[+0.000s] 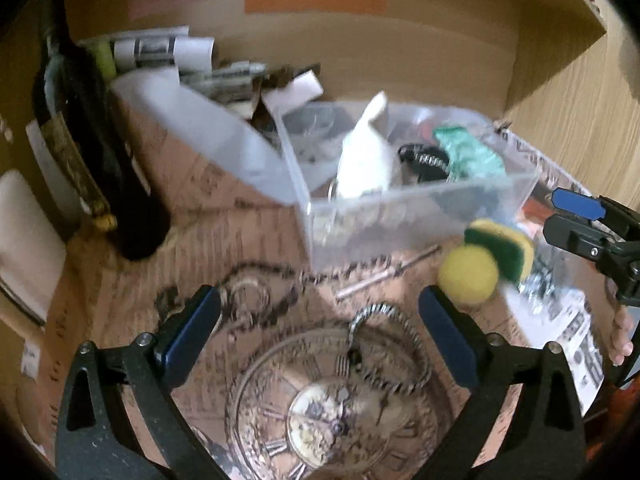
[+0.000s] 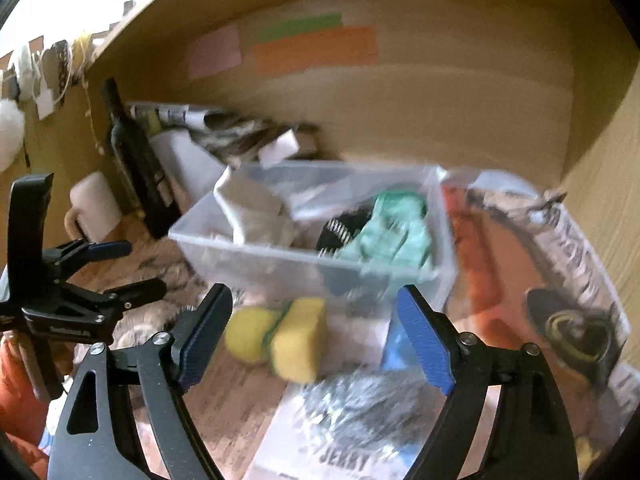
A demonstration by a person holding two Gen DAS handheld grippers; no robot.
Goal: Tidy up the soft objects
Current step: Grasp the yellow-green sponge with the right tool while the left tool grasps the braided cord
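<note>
A clear plastic bin (image 1: 400,208) (image 2: 280,256) stands on the table and holds a white cloth (image 1: 366,160) (image 2: 252,208), a green cloth (image 1: 468,152) (image 2: 396,232) and a black spiral item (image 1: 424,160). In front of it lie a yellow foam ball (image 1: 468,274) (image 2: 246,334) and a yellow-green sponge (image 1: 502,246) (image 2: 298,336), side by side. My left gripper (image 1: 320,320) (image 2: 124,268) is open and empty, left of the ball. My right gripper (image 2: 316,336) (image 1: 560,216) is open and empty, its fingers on either side of the sponge and ball.
A dark wine bottle (image 1: 100,152) (image 2: 136,168) and a white mug (image 2: 96,204) stand at the left. A chain (image 1: 392,340) and clock print (image 1: 332,412) lie near me. A steel scourer (image 2: 368,404) sits on magazines (image 2: 560,280) at the right. Cardboard walls (image 2: 400,92) enclose the space.
</note>
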